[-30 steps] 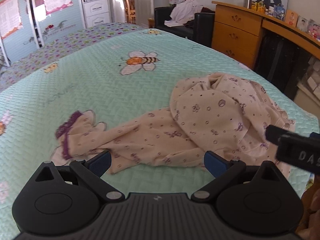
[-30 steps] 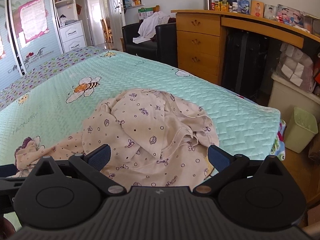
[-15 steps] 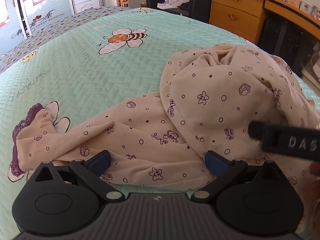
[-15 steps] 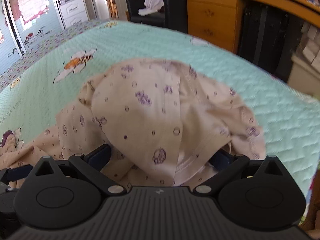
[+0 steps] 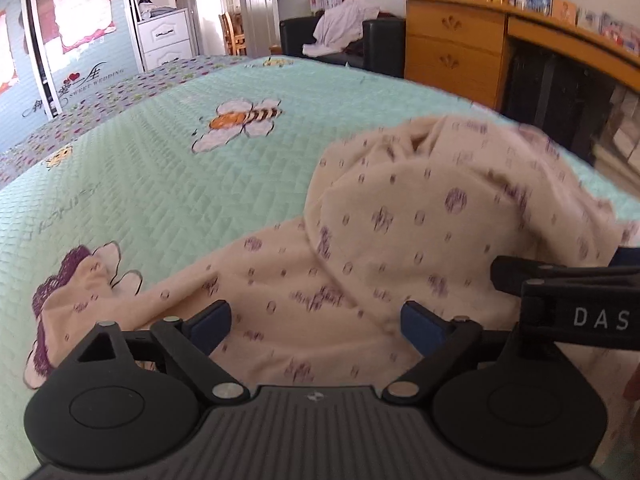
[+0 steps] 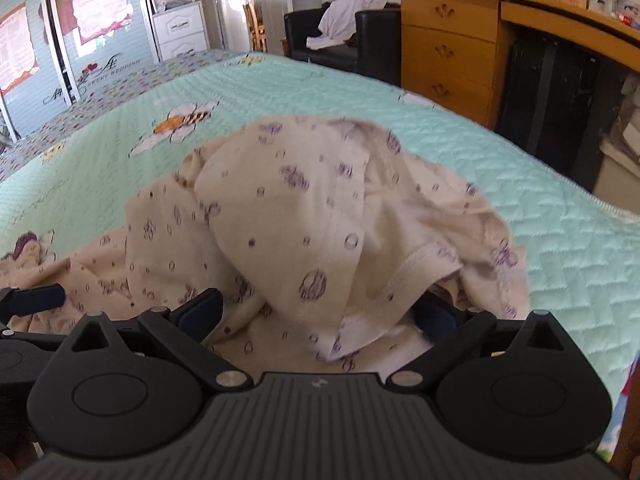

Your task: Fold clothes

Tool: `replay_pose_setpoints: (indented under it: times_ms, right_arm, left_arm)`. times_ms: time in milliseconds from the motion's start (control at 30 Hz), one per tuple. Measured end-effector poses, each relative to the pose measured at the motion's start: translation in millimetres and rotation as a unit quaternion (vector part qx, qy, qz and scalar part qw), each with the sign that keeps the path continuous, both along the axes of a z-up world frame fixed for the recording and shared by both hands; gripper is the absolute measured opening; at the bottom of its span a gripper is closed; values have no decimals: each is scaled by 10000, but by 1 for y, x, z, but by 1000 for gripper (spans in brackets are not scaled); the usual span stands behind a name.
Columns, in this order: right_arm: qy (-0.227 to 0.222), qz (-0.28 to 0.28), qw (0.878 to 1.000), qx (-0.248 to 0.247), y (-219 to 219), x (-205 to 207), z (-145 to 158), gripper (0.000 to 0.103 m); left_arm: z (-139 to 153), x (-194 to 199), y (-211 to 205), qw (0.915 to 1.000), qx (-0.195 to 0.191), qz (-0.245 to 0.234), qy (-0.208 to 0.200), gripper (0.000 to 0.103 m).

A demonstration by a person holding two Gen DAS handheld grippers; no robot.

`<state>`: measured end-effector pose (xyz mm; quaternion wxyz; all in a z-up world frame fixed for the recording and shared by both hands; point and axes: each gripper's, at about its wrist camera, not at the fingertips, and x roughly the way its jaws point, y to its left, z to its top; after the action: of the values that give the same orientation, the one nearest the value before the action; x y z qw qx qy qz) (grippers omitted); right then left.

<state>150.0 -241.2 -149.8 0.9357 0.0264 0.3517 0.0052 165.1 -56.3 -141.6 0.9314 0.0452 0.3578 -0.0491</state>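
A crumpled cream garment (image 5: pixel 420 240) printed with small purple figures lies heaped on a bed (image 5: pixel 160 184) covered by a mint-green quilted spread with a bee motif (image 5: pixel 236 118), one purple-trimmed cuff (image 5: pixel 60 308) stretched out toward the left. The left gripper (image 5: pixel 316 322) is low over the near edge of the cloth, its jaws spread wide and just narrowing slightly, the fabric lying between the blue pads without being pinched. The right gripper (image 6: pixel 320 312) hovers just beside it, over the bunched part of the garment nearer the bed's right edge; its jaws also stand apart, released, with a hemmed fold (image 6: pixel 420 268) draped over the right-hand pad. In the left wrist view the right gripper's finger (image 5: pixel 560 276) reaches in from the right. Behind the bed are a wooden dresser (image 6: pixel 448 44), a black armchair (image 6: pixel 340 36) piled with white clothing, and a white drawer unit (image 5: pixel 166 36).
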Motion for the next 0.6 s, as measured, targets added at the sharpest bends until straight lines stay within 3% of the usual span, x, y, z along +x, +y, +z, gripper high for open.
replay_pose_setpoints:
  times_ms: [133, 233, 300, 333, 367, 400, 433, 467, 600]
  right_arm:
    - [84, 50, 10000, -12, -3, 22, 0, 101]
    - [200, 105, 9996, 179, -8, 31, -7, 99]
    - [165, 133, 9994, 271, -8, 30, -10, 91]
    - [145, 147, 9993, 316, -9, 29, -11, 83]
    - [99, 199, 9990, 379, -8, 26, -11, 67]
    - [81, 283, 9984, 487, -8, 25, -10, 57]
    - [67, 371, 9975, 601, -7, 23, -9, 40]
    - [63, 398, 9970, 662, -6, 22, -7, 31]
    - [-43, 480, 9949, 890, -6, 11, 7, 17]
  left_arm:
    - [-10, 24, -6, 9994, -120, -92, 304, 96]
    - [-17, 30, -12, 9995, -122, -153, 235, 97]
    - [-18, 28, -19, 9993, -145, -317, 152, 92]
    - [-18, 27, -22, 9990, -158, -413, 105, 77]
    - [-17, 26, -26, 9984, -161, -537, 46, 60]
    - [-15, 24, -31, 9976, -173, -669, 7, 50]
    - [-13, 21, -36, 9966, -191, -796, -17, 29]
    - [-11, 20, -39, 9954, -256, -925, -7, 12]
    - [-6, 19, -36, 9934, -649, -942, 44, 5]
